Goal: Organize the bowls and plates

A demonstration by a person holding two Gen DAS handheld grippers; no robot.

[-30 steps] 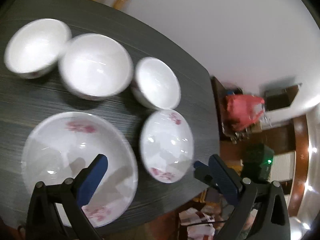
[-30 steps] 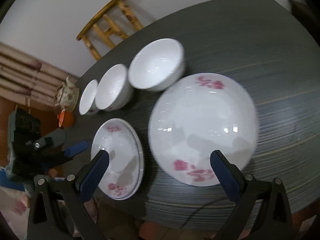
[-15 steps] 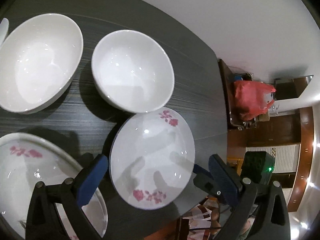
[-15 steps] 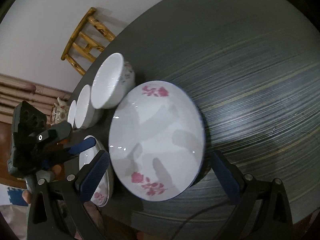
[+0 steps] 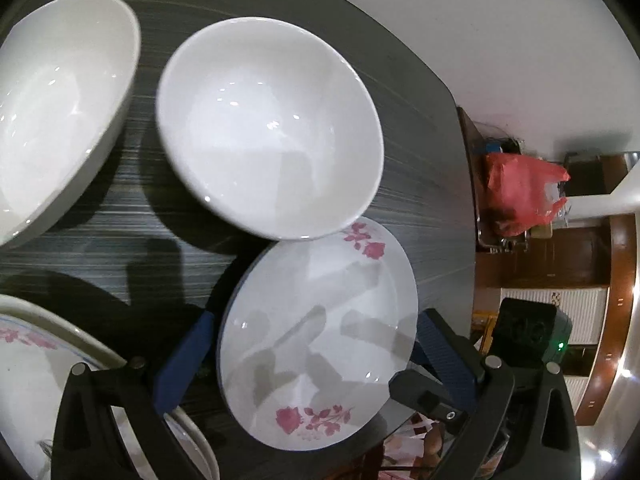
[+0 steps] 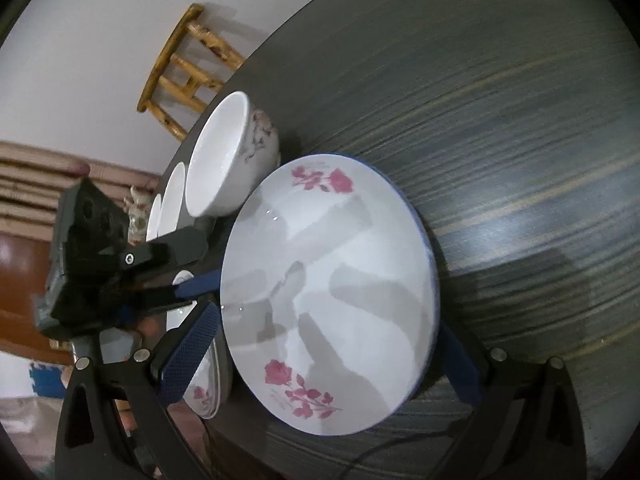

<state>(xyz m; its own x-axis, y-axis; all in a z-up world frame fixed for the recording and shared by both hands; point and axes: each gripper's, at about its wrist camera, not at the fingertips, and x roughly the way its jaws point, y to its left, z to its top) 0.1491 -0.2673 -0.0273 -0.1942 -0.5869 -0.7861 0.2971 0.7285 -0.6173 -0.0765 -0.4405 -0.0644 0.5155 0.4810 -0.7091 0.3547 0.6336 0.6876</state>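
left gripper (image 5: 308, 356) wide open, straddling small floral plate (image 5: 316, 340), lower centre of frame; fingers flank the rim left and right, contact not resolvable, nothing held; right gripper (image 6: 320, 356) equally wide, straddling large floral plate (image 6: 328, 292), centre frame, likewise unheld; each plate lies dead ahead between its own fingers, so the squeeze axis runs across the rim; white bowl (image 5: 268, 128) just above small plate, touching or overlapping its rim; dark striped table (image 6: 500, 120), glossy, likely slippery; wooden chair (image 6: 184, 68) upper left by the wall.
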